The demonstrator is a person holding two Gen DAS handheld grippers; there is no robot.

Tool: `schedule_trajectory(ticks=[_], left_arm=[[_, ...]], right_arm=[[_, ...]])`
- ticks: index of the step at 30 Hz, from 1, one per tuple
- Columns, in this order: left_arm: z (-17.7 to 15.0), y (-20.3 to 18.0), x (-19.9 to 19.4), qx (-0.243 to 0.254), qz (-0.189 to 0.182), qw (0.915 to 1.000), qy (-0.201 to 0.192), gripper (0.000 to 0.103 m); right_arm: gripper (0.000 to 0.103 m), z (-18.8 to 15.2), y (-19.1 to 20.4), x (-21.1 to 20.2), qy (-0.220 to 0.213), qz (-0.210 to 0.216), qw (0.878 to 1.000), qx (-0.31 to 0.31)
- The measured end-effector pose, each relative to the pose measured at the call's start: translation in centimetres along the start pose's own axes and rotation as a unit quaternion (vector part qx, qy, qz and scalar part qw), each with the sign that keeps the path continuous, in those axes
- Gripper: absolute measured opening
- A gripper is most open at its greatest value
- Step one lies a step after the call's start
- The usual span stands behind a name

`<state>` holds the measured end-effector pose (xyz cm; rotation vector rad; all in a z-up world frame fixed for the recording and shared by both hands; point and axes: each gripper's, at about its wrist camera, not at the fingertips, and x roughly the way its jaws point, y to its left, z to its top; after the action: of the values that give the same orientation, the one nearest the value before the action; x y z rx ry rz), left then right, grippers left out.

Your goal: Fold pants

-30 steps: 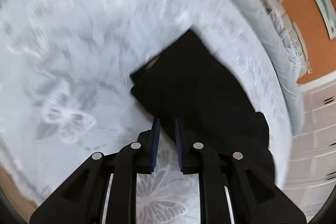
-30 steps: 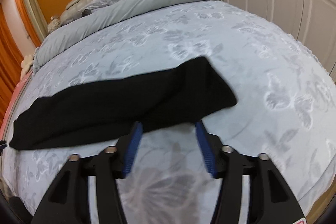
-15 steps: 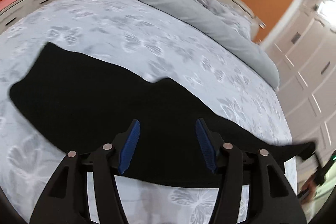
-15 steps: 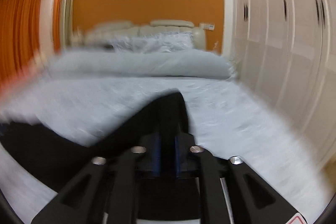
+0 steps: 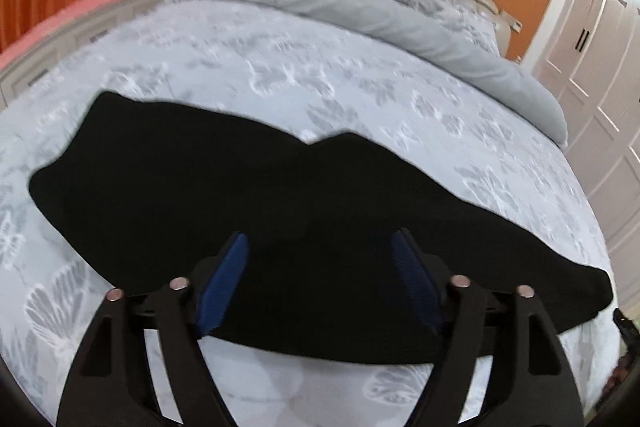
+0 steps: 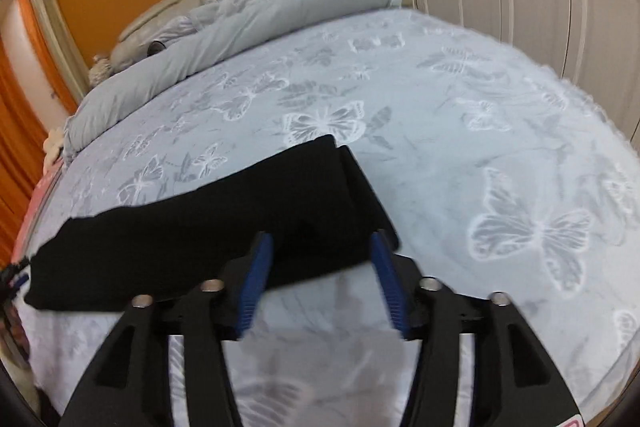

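Black pants (image 5: 280,211) lie flat in a long strip across the near part of the bed (image 5: 360,75), w/ a grey duvet (image 5: 360,7) rolled up at the far end. Left gripper (image 5: 320,259) hangs over the pants' wide middle, jaws opening, nothing pinched. Right gripper (image 6: 320,255) is over the right end of the pants (image 6: 224,219); jaws opening, pads either side of the near edge, not pressing on it.

Two close, down-tilted views, shared bedspread (image 5: 360,75)

Left hand-held gripper (image 5: 320,267) opening, apparently above black pants (image 5: 240,187).
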<state>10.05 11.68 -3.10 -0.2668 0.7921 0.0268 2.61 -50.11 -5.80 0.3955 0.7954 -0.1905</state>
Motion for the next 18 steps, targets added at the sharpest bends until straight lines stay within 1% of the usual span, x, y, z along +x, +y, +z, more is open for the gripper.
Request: schedule_trajectory(ticks=[1, 3, 4, 6, 9, 11, 13, 15, 17, 18], left_arm=[[0.2, 0.1, -0.2, 0.0, 0.002, 1.0, -0.007, 0.074], [0.4, 0.3, -0.7, -0.001, -0.002, 0.9999, -0.017, 0.074], [0.6, 0.5, -0.8, -0.004, -0.005, 0.9998, -0.019, 0.074], [0.8, 0.9, -0.7, -0.01, -0.002, 0.9997, -0.02, 0.074], [1.1, 1.6, -0.1, -0.025, 0.004, 0.9996, -0.014, 0.074], [1.4, 2.2, 0.1, -0.038, 0.0, 0.9992, -0.008, 0.074], [1.6, 2.8, 0.2, -0.05, -0.001, 0.9987, -0.005, 0.074], [1.8, 3.3, 0.1, -0.065, -0.007, 0.9979, -0.006, 0.074], [1.9, 3.4, -0.1, -0.07, -0.01, 0.9975, -0.01, 0.074], [1.9, 3.3, -0.2, -0.067, -0.009, 0.9977, -0.013, 0.074]], right_arm=[[0.058, 0.5, -0.3, 0.8, 0.013, 0.006, 1.0, 0.022], [0.058, 1.0, -1.1, 2.2, 0.036, 0.031, 0.996, 0.072], [0.058, 1.1, -1.4, 2.7, 0.042, 0.045, 0.992, 0.107], [0.058, 0.9, -1.2, 3.2, 0.044, 0.066, 0.986, 0.146], [0.058, 0.7, -1.3, 3.5, 0.06, 0.061, 0.979, 0.184], [0.058, 0.3, -1.5, 2.5, 0.057, 0.074, 0.973, 0.21], [0.058, -0.2, -1.2, 1.4, 0.053, 0.077, 0.972, 0.217], [0.058, -0.4, -0.7, 1.2, 0.058, 0.083, 0.97, 0.221], [0.058, 0.1, -0.5, 2.4, 0.073, 0.1, 0.966, 0.228], [0.058, 0.4, -0.5, 3.3, 0.08, 0.094, 0.965, 0.231]])
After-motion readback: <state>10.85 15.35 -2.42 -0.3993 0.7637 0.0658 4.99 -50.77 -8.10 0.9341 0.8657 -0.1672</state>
